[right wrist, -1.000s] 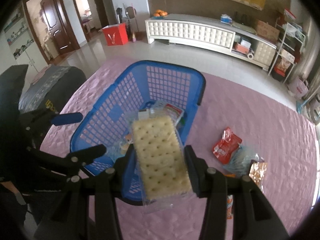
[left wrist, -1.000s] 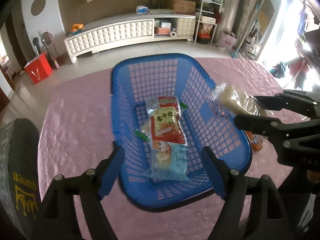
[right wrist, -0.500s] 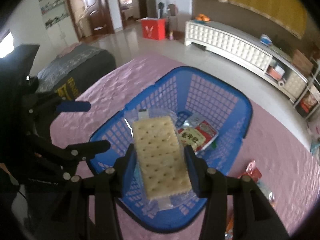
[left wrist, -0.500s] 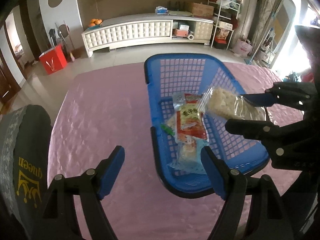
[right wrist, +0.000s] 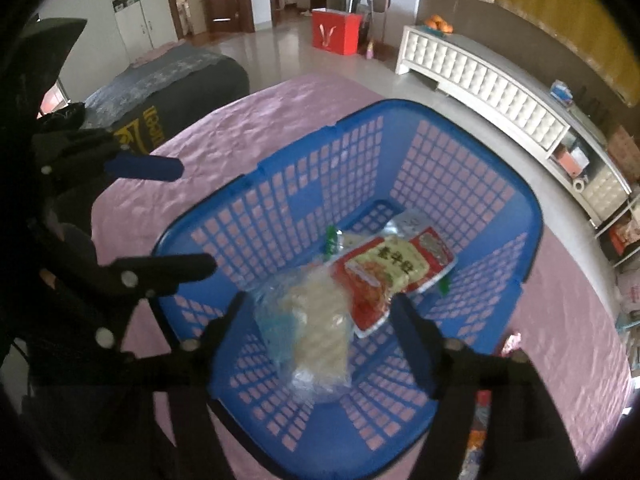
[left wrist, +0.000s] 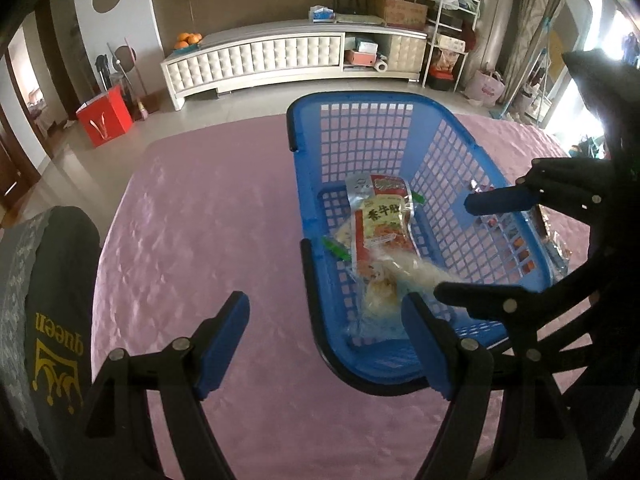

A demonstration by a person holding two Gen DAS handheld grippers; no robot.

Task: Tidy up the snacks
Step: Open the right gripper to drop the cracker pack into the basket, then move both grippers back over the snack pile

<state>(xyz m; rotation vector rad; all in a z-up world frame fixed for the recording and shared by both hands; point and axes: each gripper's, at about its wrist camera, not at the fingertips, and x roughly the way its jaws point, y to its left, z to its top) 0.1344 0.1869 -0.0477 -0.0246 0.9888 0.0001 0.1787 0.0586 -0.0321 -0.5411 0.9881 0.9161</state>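
Right wrist view shows the right tool (right wrist: 320,320) hanging over the near end of a blue basket (right wrist: 516,216). Its two fingers are spreading apart. A clear pack of crackers (right wrist: 316,332) sits between them, blurry, and the fingers do not press on it. The pack lies low in the basket, partly on top of a light blue packet (right wrist: 272,332). Just past it lies a red and yellow snack pack (right wrist: 392,276), flat on the basket floor. A small green packet (right wrist: 331,240) pokes out beside that one. A silver packet (right wrist: 412,222) peeks out behind the red one.

To the left, the left tool (right wrist: 176,220) hangs beside the basket, over the pink tabletop (right wrist: 280,96). Its fingers are wide apart and nothing is in them.

Left wrist view shows the same thing from the other side. The left tool (left wrist: 332,340) is open. One finger is over the pink cloth and the other is over the near rim of the basket (left wrist: 308,248). The crackers (left wrist: 404,276) lie in the basket, partly over the red and yellow pack (left wrist: 382,220). The right tool (left wrist: 452,248) reaches in from the right, with one finger above and one below.

More snack packets (right wrist: 508,342) lie on the tabletop outside the basket, on its right side. A dark cushion with the word "queen" (left wrist: 52,336) sits at the left edge of the tabletop.

Far back stand a long white cabinet (left wrist: 256,60), some oranges (left wrist: 188,38) on top of it, and a red box (left wrist: 104,120) on the floor.
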